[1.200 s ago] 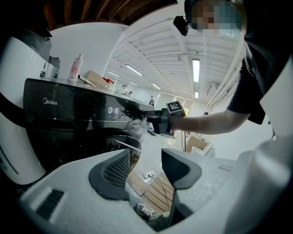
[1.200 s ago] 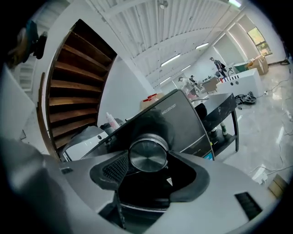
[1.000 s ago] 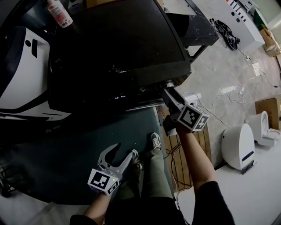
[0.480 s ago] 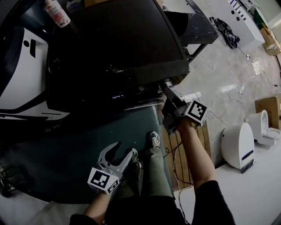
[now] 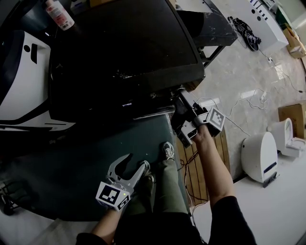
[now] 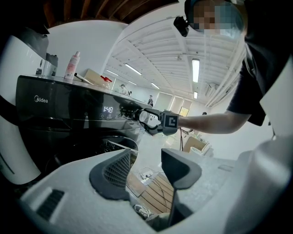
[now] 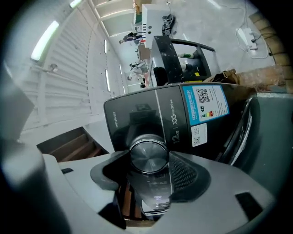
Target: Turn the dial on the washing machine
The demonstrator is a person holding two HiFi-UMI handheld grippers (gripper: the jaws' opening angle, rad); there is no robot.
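The black washing machine (image 5: 124, 52) fills the top of the head view, and its silver dial (image 7: 147, 156) sits at the front right corner. My right gripper (image 5: 180, 97) reaches level to the panel and is shut on the dial, with one dark pad (image 7: 187, 171) on each side of it. Its jaws have just closed a little further, the dial between them. From the left gripper view I see the right gripper (image 6: 137, 114) at the panel beside the lit display (image 6: 108, 109). My left gripper (image 5: 131, 165) hangs low in front of the machine, open and holding nothing.
A white and red bottle (image 5: 60, 14) stands on the machine's top. A white appliance (image 5: 19, 76) is at the left. On the floor at the right are a white unit (image 5: 260, 155), a cardboard box (image 5: 291, 119) and cables. Wooden slats (image 5: 201, 167) and the person's shoe (image 5: 168, 152) are below.
The right gripper has rolled about its own axis while on the dial; its marker cube has turned and swung to the right. The left gripper has stayed where it was.
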